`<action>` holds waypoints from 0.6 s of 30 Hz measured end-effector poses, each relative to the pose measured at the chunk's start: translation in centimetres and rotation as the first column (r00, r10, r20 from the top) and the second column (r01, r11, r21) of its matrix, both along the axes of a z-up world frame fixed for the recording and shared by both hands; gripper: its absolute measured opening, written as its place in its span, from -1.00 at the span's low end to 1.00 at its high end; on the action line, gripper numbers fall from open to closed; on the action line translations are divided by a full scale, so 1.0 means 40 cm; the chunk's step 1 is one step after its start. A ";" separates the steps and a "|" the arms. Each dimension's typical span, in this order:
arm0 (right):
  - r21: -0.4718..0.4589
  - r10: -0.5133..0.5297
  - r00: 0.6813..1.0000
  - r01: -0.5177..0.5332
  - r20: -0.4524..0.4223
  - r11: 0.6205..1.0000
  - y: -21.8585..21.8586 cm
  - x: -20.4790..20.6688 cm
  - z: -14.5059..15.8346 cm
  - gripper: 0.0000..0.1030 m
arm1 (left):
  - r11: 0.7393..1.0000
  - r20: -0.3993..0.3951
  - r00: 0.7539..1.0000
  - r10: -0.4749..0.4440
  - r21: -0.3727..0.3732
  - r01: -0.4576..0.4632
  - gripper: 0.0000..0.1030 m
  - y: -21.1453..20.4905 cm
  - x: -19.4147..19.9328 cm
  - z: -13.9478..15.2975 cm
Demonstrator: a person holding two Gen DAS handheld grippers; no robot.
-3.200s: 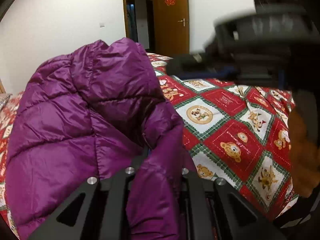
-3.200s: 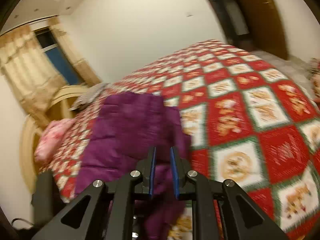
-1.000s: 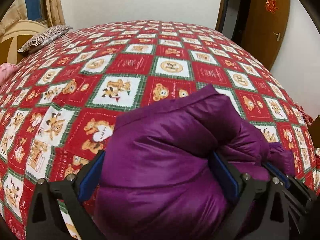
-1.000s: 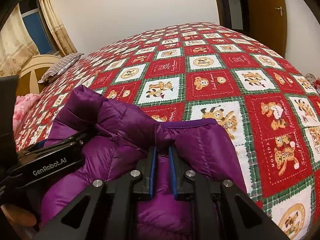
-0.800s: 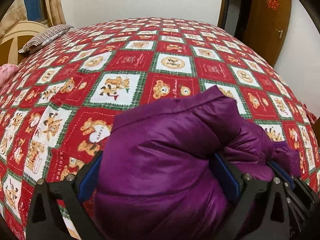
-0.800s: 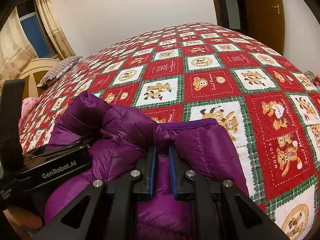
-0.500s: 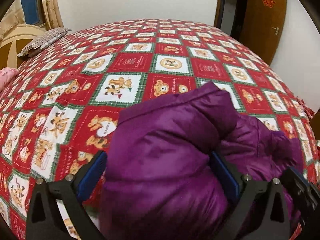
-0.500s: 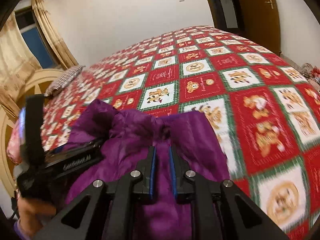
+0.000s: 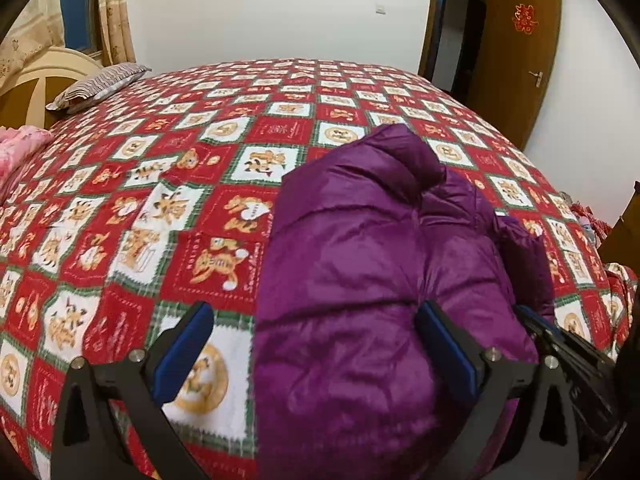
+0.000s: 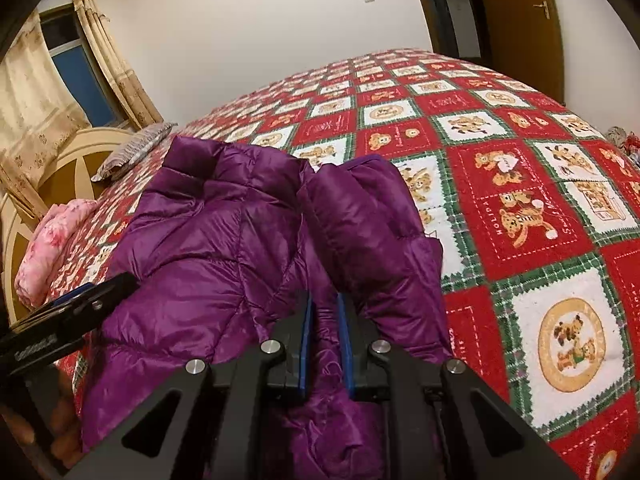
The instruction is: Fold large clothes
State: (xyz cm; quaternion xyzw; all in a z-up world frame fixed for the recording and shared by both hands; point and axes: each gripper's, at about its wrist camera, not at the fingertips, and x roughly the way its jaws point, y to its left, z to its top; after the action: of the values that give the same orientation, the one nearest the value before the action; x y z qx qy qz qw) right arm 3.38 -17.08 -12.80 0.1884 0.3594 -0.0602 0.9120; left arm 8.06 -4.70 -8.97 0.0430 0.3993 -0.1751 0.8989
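A bed (image 9: 120, 240) fills most of both views, covered by a red, white and green patchwork quilt (image 10: 520, 200) printed with teddy bears. At its head stands a cream headboard (image 10: 60, 168) with brown panels; a striped pillow (image 9: 100, 84) lies near it and a pink bundle (image 10: 52, 240) lies beside the edge. Behind the headboard a window (image 10: 72, 68) shows dark blue, with pale patterned curtains (image 10: 120, 72) at both sides. The walls (image 9: 280, 12) are plain white, with a small switch plate (image 9: 382, 10). On the far side a brown door (image 9: 516, 56) with a metal handle stands open, a red paper ornament (image 9: 524, 18) on it
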 end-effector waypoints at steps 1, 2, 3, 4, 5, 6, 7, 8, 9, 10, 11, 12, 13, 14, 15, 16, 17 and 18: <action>0.006 0.007 1.000 -0.007 -0.020 1.000 -0.002 -0.004 0.012 -0.75 | 1.000 0.008 1.000 -0.003 0.002 0.003 1.00 0.007 -0.012 0.007; 0.016 0.003 1.000 -0.003 -0.028 1.000 -0.006 -0.012 0.024 -0.75 | 1.000 0.024 1.000 -0.006 0.005 0.006 1.00 0.018 -0.027 0.016; 0.034 -0.012 1.000 0.013 -0.023 0.999 -0.009 -0.030 0.040 -0.75 | 1.000 0.035 0.999 -0.007 0.007 0.007 1.00 0.031 -0.042 0.022; 0.054 -0.028 1.000 0.028 0.001 0.998 -0.012 -0.056 0.057 -0.75 | 1.000 0.046 0.999 -0.006 0.006 0.005 1.00 0.045 -0.055 0.028; 0.068 -0.036 0.999 0.034 0.029 0.997 -0.014 -0.081 0.070 -0.75 | 1.000 0.056 0.998 -0.001 -0.008 0.001 1.00 0.066 -0.070 0.035; 0.075 -0.037 0.998 0.034 0.051 0.997 -0.013 -0.104 0.081 -0.74 | 1.000 0.057 0.998 0.003 -0.025 -0.001 1.00 0.082 -0.080 0.038; 0.076 -0.033 0.997 0.027 0.070 0.997 -0.009 -0.136 0.092 -0.74 | 0.999 0.054 0.999 0.003 -0.049 0.000 1.00 0.100 -0.088 0.040; 0.073 -0.027 0.997 0.022 0.076 0.997 -0.008 -0.158 0.096 -0.74 | 0.997 0.045 0.999 0.001 -0.074 0.003 1.00 0.118 -0.095 0.040; 0.073 -0.024 0.997 0.019 0.076 0.997 -0.009 -0.173 0.097 -0.69 | 0.995 0.033 0.999 -0.002 -0.096 0.005 1.00 0.136 -0.100 0.037; 0.081 -0.022 0.997 0.016 0.076 0.997 -0.012 -0.197 0.097 -0.63 | 0.993 0.020 1.000 0.002 -0.114 0.001 1.00 0.150 -0.102 0.033; 0.097 -0.023 0.997 0.015 0.079 0.995 -0.018 -0.214 0.095 -0.43 | 0.991 0.009 1.000 0.012 -0.130 -0.010 1.00 0.163 -0.103 0.028; 0.114 -0.026 0.996 0.016 0.082 0.993 -0.022 -0.225 0.093 -0.10 | 0.990 0.001 1.000 0.020 -0.143 -0.020 1.00 0.168 -0.104 0.023; 0.149 -0.033 0.995 0.019 0.090 0.989 -0.032 -0.243 0.089 0.08 | 0.988 -0.009 1.000 0.030 -0.154 -0.031 1.00 0.175 -0.103 0.019; 0.174 -0.041 0.994 0.024 0.099 0.985 -0.036 -0.256 0.085 0.29 | 0.986 -0.022 0.999 0.039 -0.161 -0.042 1.00 0.180 -0.102 0.015; 0.191 -0.048 0.993 0.027 0.110 0.981 -0.041 -0.270 0.083 0.31 | 0.985 -0.038 0.998 0.047 -0.162 -0.052 1.00 0.183 -0.100 0.010; 0.197 -0.055 0.992 0.032 0.114 0.980 -0.043 -0.279 0.081 0.31 | 0.985 -0.043 0.998 0.054 -0.160 -0.060 1.00 0.183 -0.099 0.008; 0.194 -0.060 0.992 0.037 0.110 0.980 -0.043 -0.282 0.080 0.31 | 0.985 -0.042 0.997 0.059 -0.157 -0.065 1.00 0.183 -0.103 0.008; 0.192 -0.061 0.993 0.040 0.104 0.981 -0.043 -0.285 0.077 0.31 | 0.987 -0.033 0.998 0.062 -0.149 -0.066 1.00 0.182 -0.111 0.011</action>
State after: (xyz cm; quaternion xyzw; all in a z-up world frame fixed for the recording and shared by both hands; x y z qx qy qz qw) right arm -8.02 -18.79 -9.71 0.2863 0.3080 -0.0383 0.9065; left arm 3.62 2.60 -8.53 -0.0403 0.3988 -0.1763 0.8990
